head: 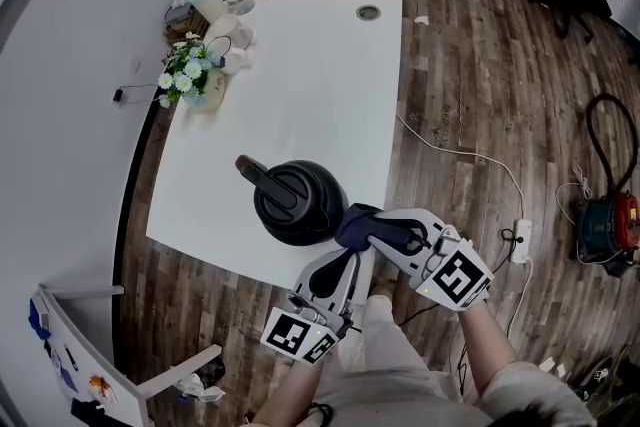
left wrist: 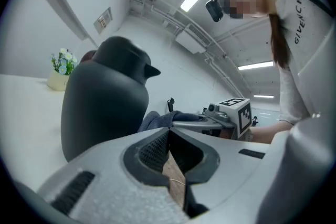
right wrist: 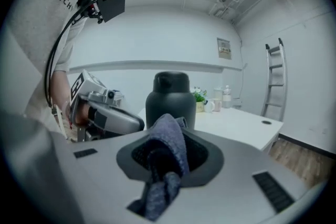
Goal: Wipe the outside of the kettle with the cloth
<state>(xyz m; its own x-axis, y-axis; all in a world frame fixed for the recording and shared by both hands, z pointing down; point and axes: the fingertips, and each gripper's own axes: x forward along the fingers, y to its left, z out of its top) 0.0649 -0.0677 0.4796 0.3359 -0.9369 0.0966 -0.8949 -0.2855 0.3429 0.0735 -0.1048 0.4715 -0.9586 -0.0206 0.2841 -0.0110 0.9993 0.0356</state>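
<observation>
My right gripper (head: 368, 227) is clenched on the cloth (head: 350, 227), which is bunched just beside the kettle (head: 298, 200) at its 4 o'clock. The kettle stands upright near the near edge of the table (head: 300, 85). My left gripper (head: 343, 263), at the kettle's 5 o'clock, is pressed closed on nothing. I judge wiping is about to begin: next I should press the cloth to the wall and sweep around.

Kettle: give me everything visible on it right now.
Matte black kettle, plastic-looking, rounded body narrowing to a lid, with a thick handle crossing the top and jutting out to one side. It stands upright on the white table, near its front edge. The dark blue cloth, clamped in the right gripper, sits against its lower side; actual contact can't be confirmed.
</observation>
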